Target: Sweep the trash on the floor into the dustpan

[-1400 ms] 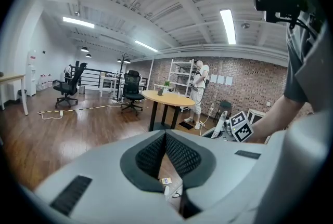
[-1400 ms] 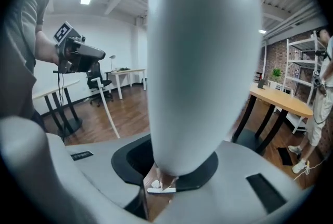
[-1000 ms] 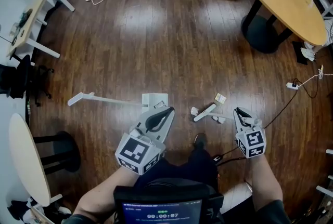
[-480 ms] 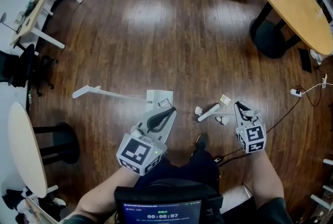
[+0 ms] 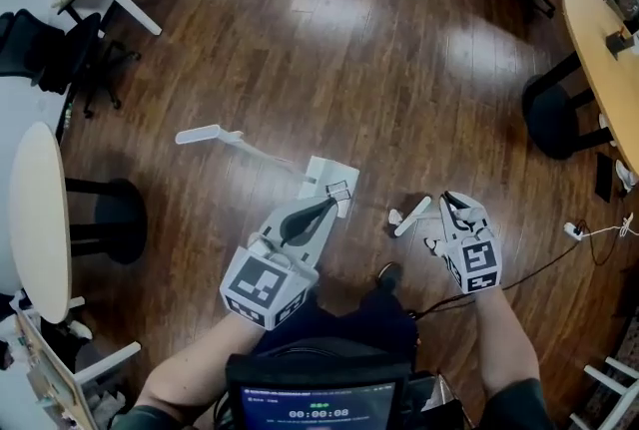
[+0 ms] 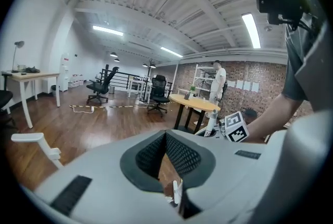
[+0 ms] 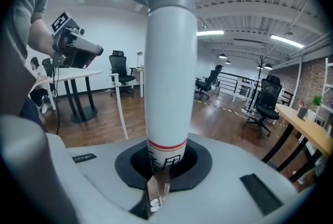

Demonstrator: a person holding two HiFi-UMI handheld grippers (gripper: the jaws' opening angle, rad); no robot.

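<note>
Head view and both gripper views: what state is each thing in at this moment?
left gripper: shut on a thin white edge, apparently the dustpan rim.
dustpan: no trash seen in it.
right gripper: shut on the broom handle.
broom handle: gripped near its red stripe.
trash: loose on the floor, outside the dustpan.

A small screen (image 5: 318, 408) at the near edge of the head view, just below the person, shows a white timer reading 00:00:08. A line of tiny text above it is too small to read. In the right gripper view, the white handle (image 7: 167, 88) bears a red band. Just under the band are dark printed characters, partly hidden and not legible. A small dark label (image 7: 84, 157) on the left of the right gripper (image 7: 154, 197) is too blurred to read.
</note>
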